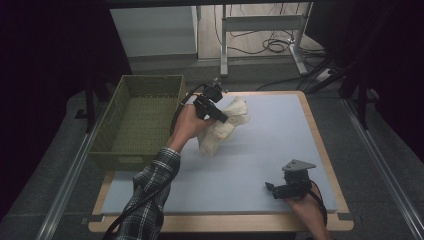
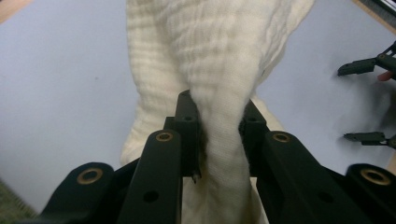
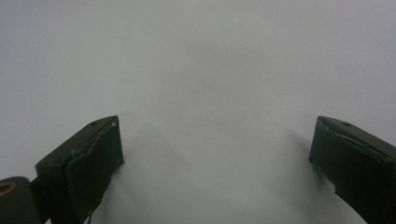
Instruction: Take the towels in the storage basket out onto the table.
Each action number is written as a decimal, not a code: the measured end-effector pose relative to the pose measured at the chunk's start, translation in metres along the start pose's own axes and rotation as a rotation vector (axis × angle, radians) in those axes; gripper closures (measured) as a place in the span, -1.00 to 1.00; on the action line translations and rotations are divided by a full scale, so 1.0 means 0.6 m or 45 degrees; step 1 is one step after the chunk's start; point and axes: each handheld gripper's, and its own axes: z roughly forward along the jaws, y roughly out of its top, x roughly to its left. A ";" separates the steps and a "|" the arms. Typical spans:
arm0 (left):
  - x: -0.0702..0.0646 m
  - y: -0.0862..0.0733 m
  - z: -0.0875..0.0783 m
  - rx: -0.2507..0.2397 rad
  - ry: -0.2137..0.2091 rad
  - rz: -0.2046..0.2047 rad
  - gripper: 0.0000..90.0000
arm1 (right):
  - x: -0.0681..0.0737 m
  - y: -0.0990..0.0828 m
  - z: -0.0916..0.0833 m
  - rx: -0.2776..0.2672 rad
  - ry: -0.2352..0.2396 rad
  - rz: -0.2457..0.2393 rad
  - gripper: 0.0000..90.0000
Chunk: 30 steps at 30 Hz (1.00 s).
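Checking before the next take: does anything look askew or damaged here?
The cream cloth lies bunched, not flat, on the mat, pinched in the left tool. The right tool shows frayed pads.

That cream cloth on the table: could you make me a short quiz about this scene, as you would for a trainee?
1. True or false: the left claw is shut on the cream cloth.
2. Which best describes the right claw? A) gripping the cloth B) open above the bare grey mat C) inside the basket
3. What stands left of the mat?

Key: 1 true. 2 B. 3 a green woven basket, with nothing visible inside.
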 end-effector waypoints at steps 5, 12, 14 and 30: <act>-0.015 0.002 0.041 -0.003 -0.008 0.034 0.68 | 0.000 0.000 0.000 -0.001 -0.002 -0.004 -0.94; -0.032 0.005 0.096 -0.013 -0.014 0.063 0.66 | -0.001 0.000 0.000 -0.001 -0.001 -0.004 -0.94; -0.038 0.005 0.111 -0.021 -0.007 0.070 0.65 | 0.000 0.000 0.000 0.000 -0.001 -0.003 -0.94; -0.048 -0.012 0.200 -0.038 -0.018 0.082 -0.28 | 0.000 0.000 0.000 0.000 -0.001 -0.002 -0.94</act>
